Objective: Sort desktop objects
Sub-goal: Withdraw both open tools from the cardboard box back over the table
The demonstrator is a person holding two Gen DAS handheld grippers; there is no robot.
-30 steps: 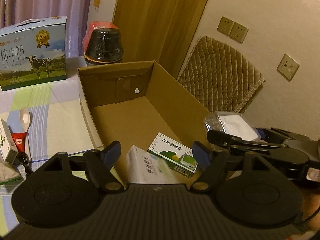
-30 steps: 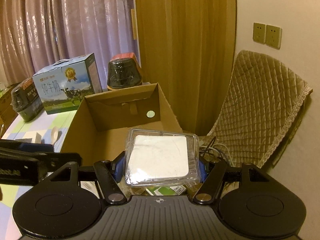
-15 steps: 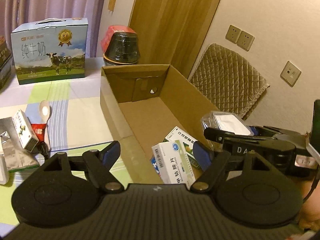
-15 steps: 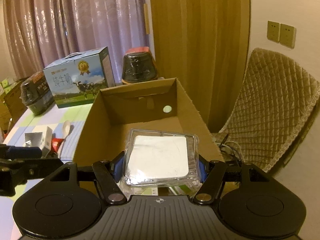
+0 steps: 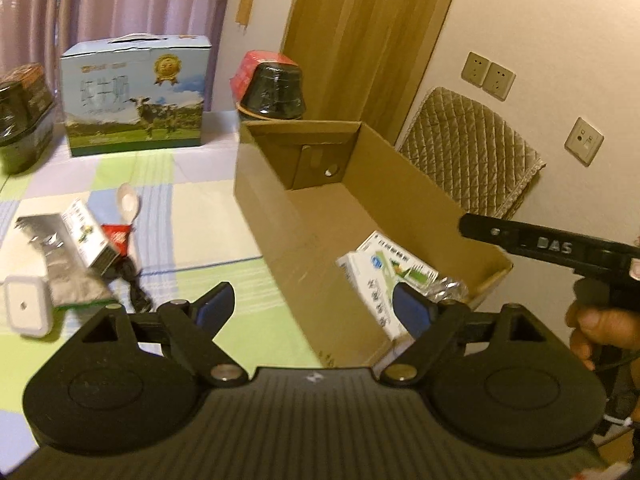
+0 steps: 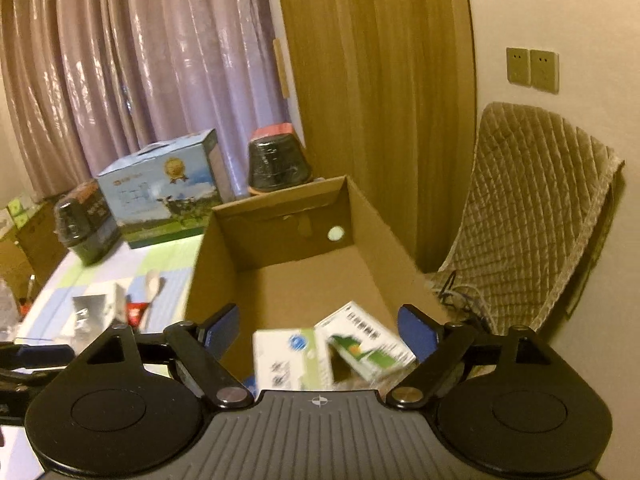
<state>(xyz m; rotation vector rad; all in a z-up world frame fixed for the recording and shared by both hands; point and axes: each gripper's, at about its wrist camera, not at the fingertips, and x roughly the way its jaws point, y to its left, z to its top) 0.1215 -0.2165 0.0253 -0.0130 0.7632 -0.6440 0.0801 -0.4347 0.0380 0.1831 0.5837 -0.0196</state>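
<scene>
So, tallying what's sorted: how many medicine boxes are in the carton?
2: a white box at the near end and a green box beside it. A clear pack partly hides there; more may be hidden.

Black left gripper (image 5: pixel 313 307) — blue-padded fingers (image 5: pixel 408 306), silver screws.

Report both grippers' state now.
Left gripper: open, empty, jaws just widened.
Right gripper: open, empty, jaws just widened.

Purple curtains (image 6: pixel 140 80), wooden door (image 6: pixel 372 100), quilted chair (image 6: pixel 532 220).
</scene>
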